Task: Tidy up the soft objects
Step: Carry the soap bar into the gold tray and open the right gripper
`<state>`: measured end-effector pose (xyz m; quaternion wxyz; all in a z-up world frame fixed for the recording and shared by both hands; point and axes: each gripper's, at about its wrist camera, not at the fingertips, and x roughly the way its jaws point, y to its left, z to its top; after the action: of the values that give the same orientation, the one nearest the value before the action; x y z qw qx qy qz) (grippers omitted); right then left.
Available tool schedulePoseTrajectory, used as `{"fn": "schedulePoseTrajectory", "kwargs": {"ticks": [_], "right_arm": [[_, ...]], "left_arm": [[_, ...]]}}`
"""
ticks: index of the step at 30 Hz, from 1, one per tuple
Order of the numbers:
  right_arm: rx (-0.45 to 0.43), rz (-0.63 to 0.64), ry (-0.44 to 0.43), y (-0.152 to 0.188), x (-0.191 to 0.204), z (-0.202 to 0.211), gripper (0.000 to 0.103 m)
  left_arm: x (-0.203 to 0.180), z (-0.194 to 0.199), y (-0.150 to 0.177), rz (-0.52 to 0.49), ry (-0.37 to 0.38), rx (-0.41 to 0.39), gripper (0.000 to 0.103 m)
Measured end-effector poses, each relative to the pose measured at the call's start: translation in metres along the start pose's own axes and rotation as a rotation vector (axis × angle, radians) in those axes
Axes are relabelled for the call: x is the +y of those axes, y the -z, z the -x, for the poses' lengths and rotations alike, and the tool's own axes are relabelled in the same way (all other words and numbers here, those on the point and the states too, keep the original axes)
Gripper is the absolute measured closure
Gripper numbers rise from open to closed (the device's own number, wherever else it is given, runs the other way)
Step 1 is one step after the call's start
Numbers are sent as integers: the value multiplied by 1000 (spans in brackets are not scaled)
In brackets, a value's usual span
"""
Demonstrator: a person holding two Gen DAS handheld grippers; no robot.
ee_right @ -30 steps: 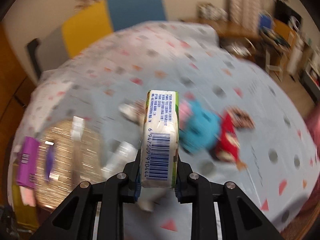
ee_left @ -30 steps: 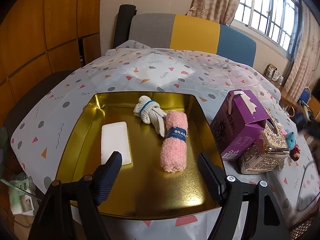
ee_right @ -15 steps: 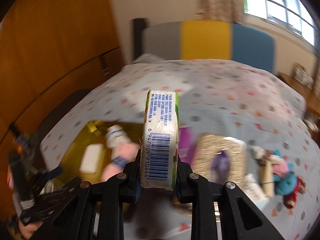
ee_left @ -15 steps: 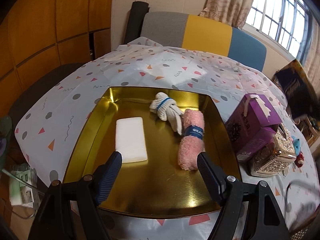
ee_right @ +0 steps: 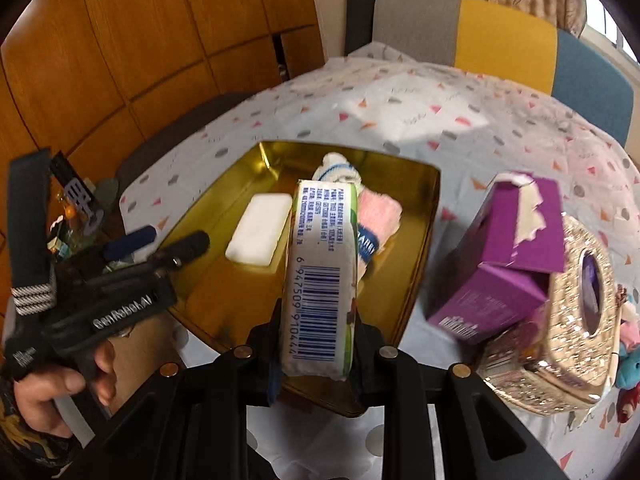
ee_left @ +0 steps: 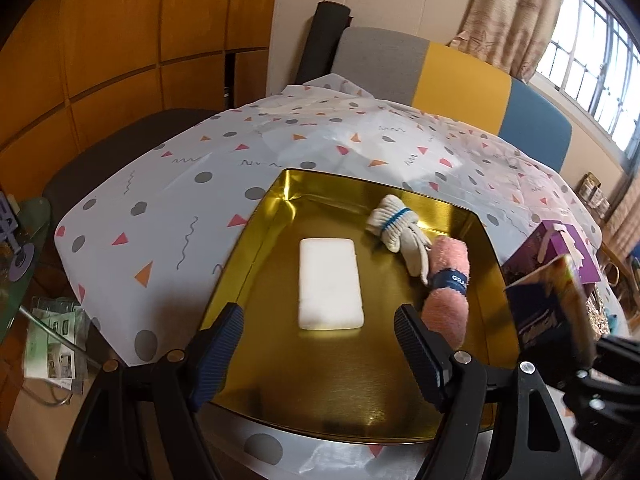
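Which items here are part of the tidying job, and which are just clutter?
Job: gold tray, white sponge, rolled glove, pink towel roll, tissue pack in the right claw.

Lying about: purple box, glittery tissue box, plush toys.

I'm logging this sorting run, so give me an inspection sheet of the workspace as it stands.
Surface: patterned tablecloth under a gold tray.
Job's things: white pad, rolled gloves and pink towel roll lie in the tray.
Clutter: purple box, glittery tissue case, plush toys.
Grippers: left gripper open, empty; right gripper clamps a barcoded tissue pack.
Cables: nothing seen.
Surroundings: colour-block chair, wood panelling, window.
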<state>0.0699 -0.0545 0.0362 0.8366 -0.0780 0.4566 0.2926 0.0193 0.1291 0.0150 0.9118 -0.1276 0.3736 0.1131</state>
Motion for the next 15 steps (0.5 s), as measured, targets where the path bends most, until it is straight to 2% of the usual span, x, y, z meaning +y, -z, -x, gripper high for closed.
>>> {"fn": "schedulePoseTrajectory", "kwargs": {"ticks": [10,14,15], "right_arm": [[68,-16,5,8,-2,-30,77],[73,-11,8,11,-1,-37,60],[73,-12,6,11,-1,-38,60]], "left_arm": [[2,0,2,-3,2,7,25],[0,1,3,-10,4,6,25],[-1,1,3,-12,4,5,25]]}}
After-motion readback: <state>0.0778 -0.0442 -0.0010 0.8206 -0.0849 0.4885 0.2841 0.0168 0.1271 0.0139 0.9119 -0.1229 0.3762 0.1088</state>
